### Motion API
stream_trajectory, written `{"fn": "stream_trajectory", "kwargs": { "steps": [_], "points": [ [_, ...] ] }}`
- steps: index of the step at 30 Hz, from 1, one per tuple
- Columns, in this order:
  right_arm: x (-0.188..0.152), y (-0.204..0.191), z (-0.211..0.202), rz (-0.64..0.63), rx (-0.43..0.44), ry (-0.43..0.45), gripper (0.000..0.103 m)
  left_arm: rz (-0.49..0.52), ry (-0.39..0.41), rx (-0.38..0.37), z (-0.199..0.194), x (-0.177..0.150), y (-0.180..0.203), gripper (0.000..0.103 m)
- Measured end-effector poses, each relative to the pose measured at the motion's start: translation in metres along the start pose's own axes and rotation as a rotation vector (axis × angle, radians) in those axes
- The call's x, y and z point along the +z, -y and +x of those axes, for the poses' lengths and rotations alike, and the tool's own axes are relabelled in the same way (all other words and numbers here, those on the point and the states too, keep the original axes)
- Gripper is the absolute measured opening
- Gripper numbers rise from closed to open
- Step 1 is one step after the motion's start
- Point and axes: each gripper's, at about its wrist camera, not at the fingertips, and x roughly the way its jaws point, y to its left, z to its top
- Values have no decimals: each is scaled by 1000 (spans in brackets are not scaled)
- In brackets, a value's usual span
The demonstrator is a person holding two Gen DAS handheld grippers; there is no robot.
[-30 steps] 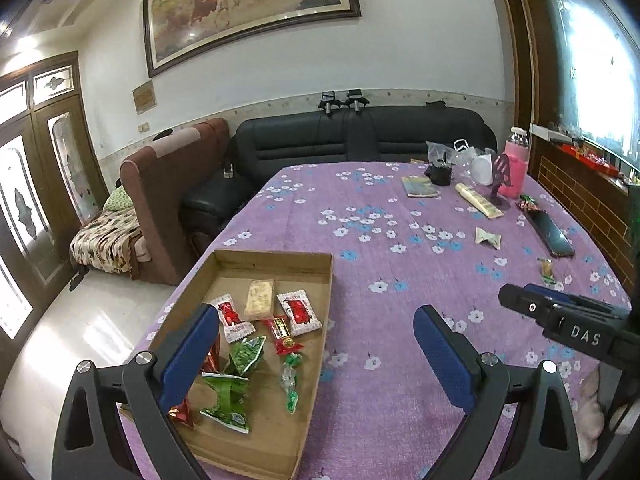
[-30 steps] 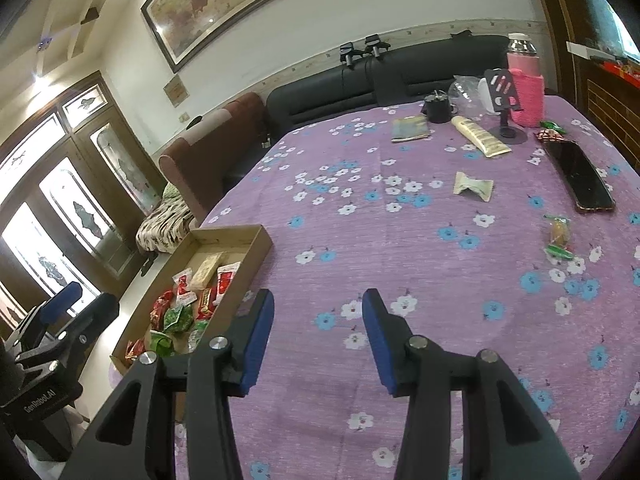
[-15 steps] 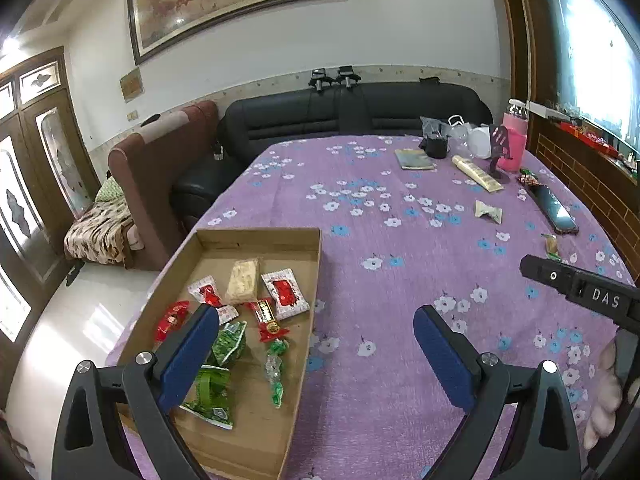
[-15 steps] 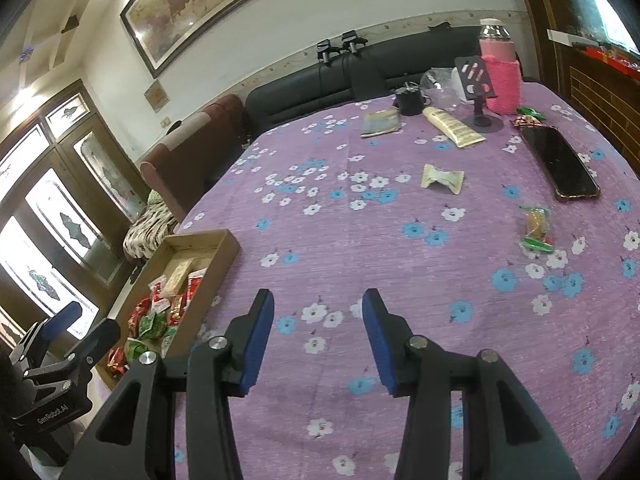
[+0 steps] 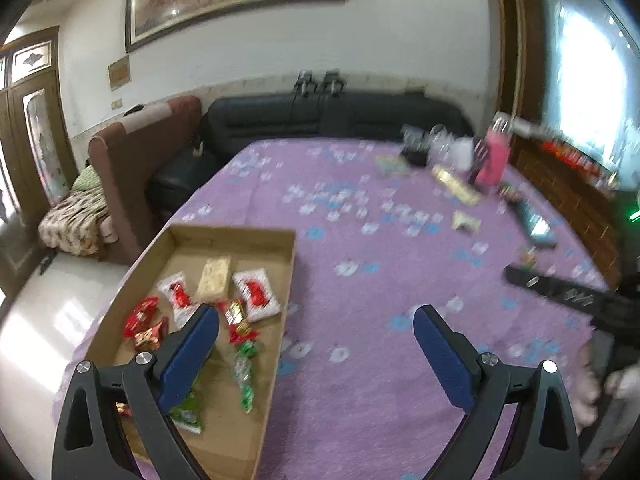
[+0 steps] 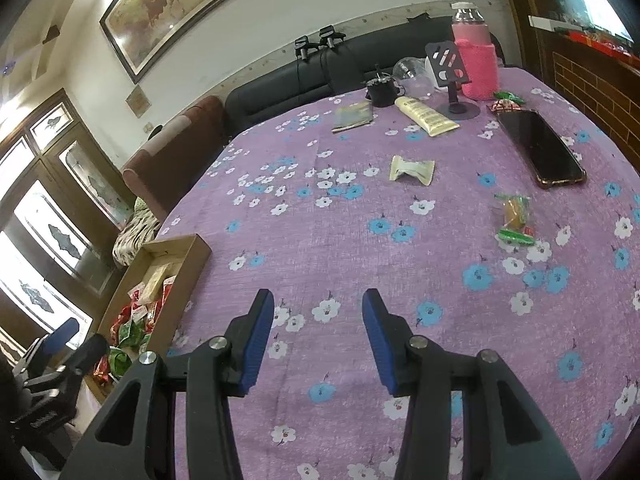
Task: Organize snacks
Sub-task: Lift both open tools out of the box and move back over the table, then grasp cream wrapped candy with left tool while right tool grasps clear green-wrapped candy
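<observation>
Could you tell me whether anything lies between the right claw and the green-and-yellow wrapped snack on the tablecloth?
Nothing visible does. The right claw is open and empty, and only bare flowered tablecloth lies between it and the wrapped snack. The black phone lies beyond the snack, not in the path.

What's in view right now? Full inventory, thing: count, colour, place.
cardboard tray: 1, brown, near-left table edge
wrapped snacks in tray: about ten, red, white, green, tan
loose candies: 2, yellow-green, on the cloth near the phone
cream wrapped snack: 1, mid-table
red and green candies: a few, beside the pink bottle
phone: 1, black, right side
tube: 1, pale yellow, far side
phone stand: 1, black
pink bottle: 1, far right
booklet: 1, greenish, far side
black cup: 1
tablecloth: purple, floral
left tongs: open, empty
right tongs: open, empty
</observation>
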Motion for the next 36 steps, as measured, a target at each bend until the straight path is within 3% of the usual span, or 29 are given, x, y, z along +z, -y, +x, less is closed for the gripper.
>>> {"fn": "stream_trajectory", "kwargs": {
  "steps": [2, 5, 9, 14, 19, 23, 30, 34, 36],
  "points": [
    [3, 3, 3, -1, -6, -3, 45, -21, 51, -57, -8, 0, -3, 99],
    [9, 7, 4, -5, -31, -5, 45, -20, 13, -125, -2, 1, -1, 99],
    [27, 29, 1, 6, -94, 29, 45, 33, -30, -126, 7, -2, 8, 99],
    [70, 89, 7, 86, -229, 54, 45, 30, -34, -166, 8, -6, 9, 99],
    [104, 129, 33, 131, -277, -24, 45, 9, -74, -174, 19, -8, 7, 99],
    [115, 134, 57, 114, -359, -67, 45, 1, -88, -167, 23, -9, 4, 99],
    [139, 92, 121, -13, -294, -162, 45, -20, -140, -191, 35, -13, 6, 99],
    [150, 74, 158, -54, -293, -175, 45, -6, -145, -182, 32, -17, 7, 99],
    [146, 71, 179, -74, -313, -242, 44, -2, -151, -181, 33, -18, 5, 99]
  ]
}}
